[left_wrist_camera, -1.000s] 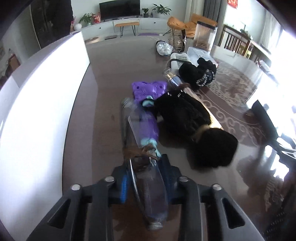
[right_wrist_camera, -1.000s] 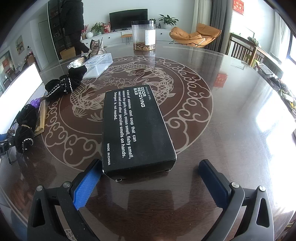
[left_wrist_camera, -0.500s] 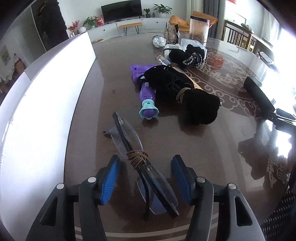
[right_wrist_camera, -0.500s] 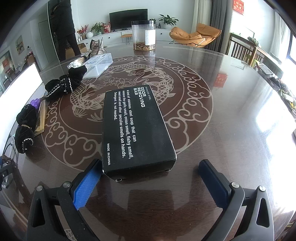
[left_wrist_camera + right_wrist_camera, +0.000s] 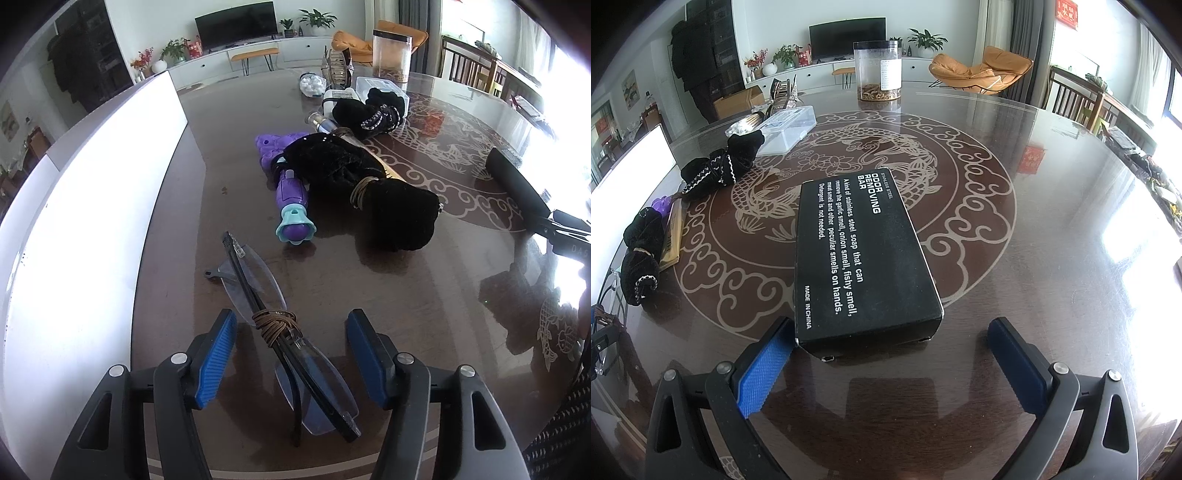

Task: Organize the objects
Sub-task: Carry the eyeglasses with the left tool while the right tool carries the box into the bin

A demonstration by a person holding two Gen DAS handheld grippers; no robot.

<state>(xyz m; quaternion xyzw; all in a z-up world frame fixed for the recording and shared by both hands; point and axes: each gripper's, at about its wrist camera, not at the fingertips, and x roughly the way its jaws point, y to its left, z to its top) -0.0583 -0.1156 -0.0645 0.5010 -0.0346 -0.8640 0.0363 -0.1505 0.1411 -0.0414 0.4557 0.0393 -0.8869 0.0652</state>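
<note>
Tabletop [image 5: 332, 295]; opening left gripper [image 5: 291, 354] astride glasses [image 5: 284, 336]

Background, both views. TV [image 5: 847, 36] dark, on far wall above low white cabinet [image 5: 827, 68]. Potted plants [image 5: 925, 40] on cabinet beside TV; more plants [image 5: 783, 55] and white vase [image 5: 770, 69] toward its left end. Orange lounge chair [image 5: 982, 70] right of cabinet, by grey curtain [image 5: 1023, 44]. Wooden chairs [image 5: 1075, 99] at right under bright window. Red hanging [image 5: 1067, 13] on wall, upper right. Dark coat [image 5: 683, 55] hanging at far left. White panel [image 5: 92, 192] along bench edge, left-wrist view.
</note>
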